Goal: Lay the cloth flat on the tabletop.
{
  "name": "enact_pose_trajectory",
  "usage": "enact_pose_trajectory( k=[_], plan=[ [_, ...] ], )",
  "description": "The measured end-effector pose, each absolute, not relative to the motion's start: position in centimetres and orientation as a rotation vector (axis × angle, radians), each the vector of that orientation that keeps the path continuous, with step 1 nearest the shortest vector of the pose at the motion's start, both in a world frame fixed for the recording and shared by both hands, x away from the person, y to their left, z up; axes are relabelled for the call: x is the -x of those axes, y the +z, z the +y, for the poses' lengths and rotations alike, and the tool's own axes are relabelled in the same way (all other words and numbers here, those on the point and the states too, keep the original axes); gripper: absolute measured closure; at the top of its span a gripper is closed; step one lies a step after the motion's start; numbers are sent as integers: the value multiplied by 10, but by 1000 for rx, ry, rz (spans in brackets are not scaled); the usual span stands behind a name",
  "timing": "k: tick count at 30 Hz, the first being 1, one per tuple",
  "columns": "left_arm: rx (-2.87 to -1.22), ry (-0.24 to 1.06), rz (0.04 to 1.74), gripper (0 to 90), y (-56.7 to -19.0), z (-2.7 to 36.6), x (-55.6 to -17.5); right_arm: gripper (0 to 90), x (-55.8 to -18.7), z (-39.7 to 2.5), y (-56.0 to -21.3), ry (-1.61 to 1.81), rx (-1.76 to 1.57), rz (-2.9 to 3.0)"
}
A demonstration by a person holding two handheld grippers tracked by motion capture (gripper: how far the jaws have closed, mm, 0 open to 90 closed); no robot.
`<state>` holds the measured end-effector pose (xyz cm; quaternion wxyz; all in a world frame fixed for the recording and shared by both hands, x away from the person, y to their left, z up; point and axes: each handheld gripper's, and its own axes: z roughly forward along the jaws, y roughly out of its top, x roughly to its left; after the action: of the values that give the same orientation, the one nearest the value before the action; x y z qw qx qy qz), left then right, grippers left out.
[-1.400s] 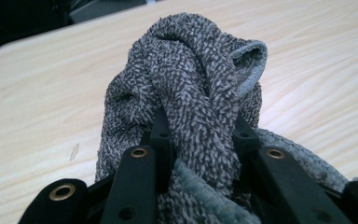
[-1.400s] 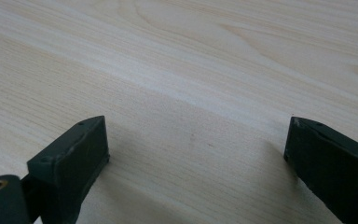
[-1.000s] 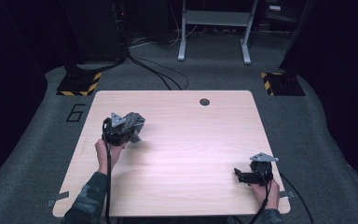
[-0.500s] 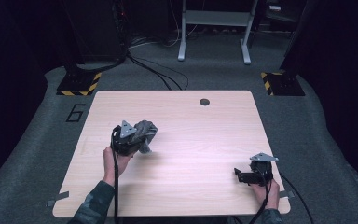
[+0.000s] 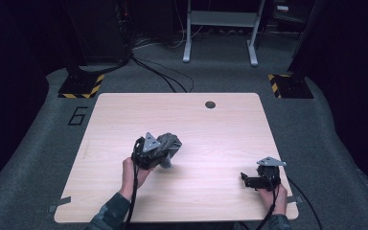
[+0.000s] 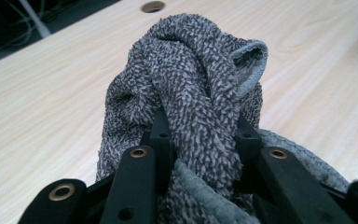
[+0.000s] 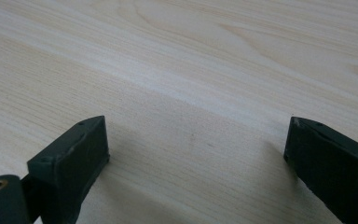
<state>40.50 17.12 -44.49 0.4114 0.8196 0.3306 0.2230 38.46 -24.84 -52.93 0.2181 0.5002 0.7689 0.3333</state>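
A crumpled grey terry cloth (image 5: 168,144) is bunched in my left gripper (image 5: 160,154), near the middle of the wooden table (image 5: 220,134). In the left gripper view the cloth (image 6: 191,88) bulges up between the two black jaws, which are shut on a thick fold of it. Part of the cloth hangs down to the tabletop. My right gripper (image 5: 247,179) rests low at the table's front right corner. Its jaws stand wide apart in the right gripper view (image 7: 198,140), with bare wood between them.
A round cable hole (image 5: 210,104) sits near the table's far edge. Beyond the table lie grey carpet, black cables (image 5: 158,76), two striped floor plates (image 5: 81,86) and a metal stand (image 5: 220,28). A "6" is marked on the floor at the left.
My left gripper has carried the cloth from the table's left side rightward and nearer to the person, toward the middle. The right gripper has stayed in place.
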Motion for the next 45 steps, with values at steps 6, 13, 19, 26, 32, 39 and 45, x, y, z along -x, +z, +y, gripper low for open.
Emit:
enact_pose_trajectory(
  k=[6, 13, 19, 26, 32, 39, 45],
  plan=[
    [-2087, 490, 804, 681, -456, 151, -397, 57, -385, -248, -529, 923, -1385, 2128],
    [-2097, 414, 801, 675, -476, 130, -385, 57, -385, -248, -529, 922, -1384, 2129],
    [-2150, 407, 785, 657, -491, 112, -381, 57, -385, -248, -529, 923, -1385, 2129],
    [-2192, 386, 802, 369, -508, 105, -385, 58, -385, -248, -529, 923, -1385, 2128],
    [-2155, 392, 803, 157, -496, 115, -378, 58, -385, -248, -529, 923, -1385, 2128],
    [-2097, 392, 833, 153, -481, 138, -367, 66, -384, -247, -527, 900, -1411, 2141],
    [-2057, 407, 877, 157, -478, 159, -359, 81, -376, -235, -518, 1019, -1466, 2115]
  ],
)
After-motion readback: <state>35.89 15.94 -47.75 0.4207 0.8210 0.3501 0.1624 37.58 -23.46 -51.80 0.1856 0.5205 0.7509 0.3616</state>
